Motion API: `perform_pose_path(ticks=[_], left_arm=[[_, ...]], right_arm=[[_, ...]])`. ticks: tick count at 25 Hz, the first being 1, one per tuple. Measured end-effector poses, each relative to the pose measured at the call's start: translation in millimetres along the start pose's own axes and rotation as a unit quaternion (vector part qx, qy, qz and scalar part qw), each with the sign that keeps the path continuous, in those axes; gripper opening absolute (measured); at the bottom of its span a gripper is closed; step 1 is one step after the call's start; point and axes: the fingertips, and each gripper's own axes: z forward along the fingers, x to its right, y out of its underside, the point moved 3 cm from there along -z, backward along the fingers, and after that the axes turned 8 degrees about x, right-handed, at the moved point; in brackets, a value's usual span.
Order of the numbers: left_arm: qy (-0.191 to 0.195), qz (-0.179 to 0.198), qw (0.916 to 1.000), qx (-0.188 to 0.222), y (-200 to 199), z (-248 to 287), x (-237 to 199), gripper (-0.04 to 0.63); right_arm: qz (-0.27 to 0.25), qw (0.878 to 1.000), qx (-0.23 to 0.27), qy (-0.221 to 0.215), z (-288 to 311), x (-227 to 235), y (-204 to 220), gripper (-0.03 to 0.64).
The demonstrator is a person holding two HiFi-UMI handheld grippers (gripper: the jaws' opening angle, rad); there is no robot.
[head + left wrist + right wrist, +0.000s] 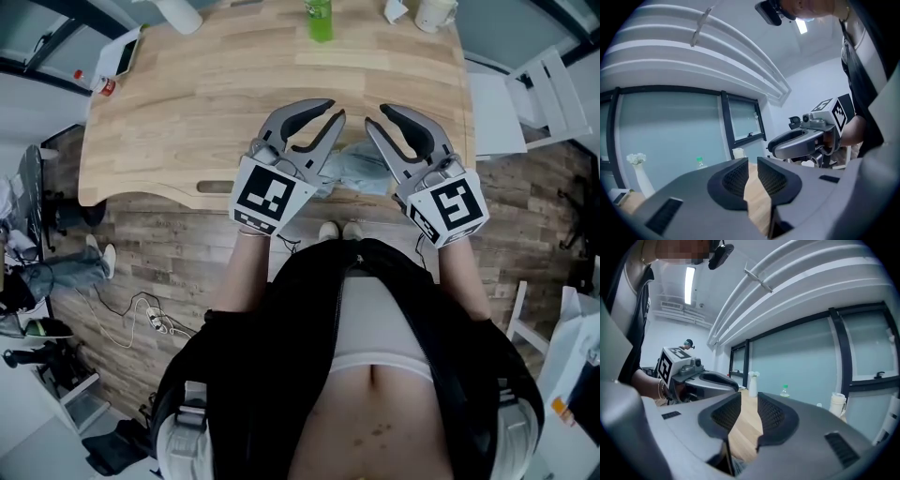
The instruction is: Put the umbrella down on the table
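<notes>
we hold both grippers over the near edge of the table [187, 94]. left gripper [335, 109]: jaws a narrow gap apart, nothing in it. right gripper [375, 115]: jaws slightly apart, gripping nothing. umbrella [361, 169], a pale blue bundle, lies on the table's near edge, between and below the two.

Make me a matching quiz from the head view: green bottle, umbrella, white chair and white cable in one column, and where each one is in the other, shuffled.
Things:
1. green bottle
2. umbrella
3. white chair
4. white cable

Places:
A. on the wooden floor, at the picture's left
B. at the near edge of the table
C. beyond the table's right end
D. at the far edge of the table

Pairs: 1-D, 2-B, 3-C, 4-A
</notes>
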Motion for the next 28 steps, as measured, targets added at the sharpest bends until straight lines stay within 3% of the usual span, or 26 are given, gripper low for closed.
perform_pose_path(ticks=[5,8,12,16,21,25,28], left_arm=[[-0.021,-0.02,0.9985,0.047,-21,-5,-5,0.031],[-0.029,-0.017,0.9979,0.055,-28,-9,-6,0.025],[-0.045,-0.015,0.9967,0.066,-38,-15,-8,0.02],[-0.067,-0.038,0.9926,0.094,-52,-21,-15,0.019],[-0.041,-0.043,0.9886,0.139,-68,-26,-5,0.02],[-0.047,-0.042,0.9865,0.151,-74,-30,1,0.02],[-0.029,-0.028,0.9848,0.169,-78,-30,8,0.02]], right_arm=[[0.012,0.999,0.048,0.01,-1,3,-28,0.081],[0.021,0.997,0.07,0.017,-3,4,-40,0.071],[0.008,0.996,0.085,0.035,-7,6,-49,0.046],[0.008,0.995,0.094,0.044,-8,5,-57,0.037],[0.013,0.993,0.102,0.056,-11,7,-65,0.034],[0.011,0.993,0.1,0.057,-14,5,-67,0.034],[0.017,0.994,0.1,0.048,-13,1,-66,0.034]])
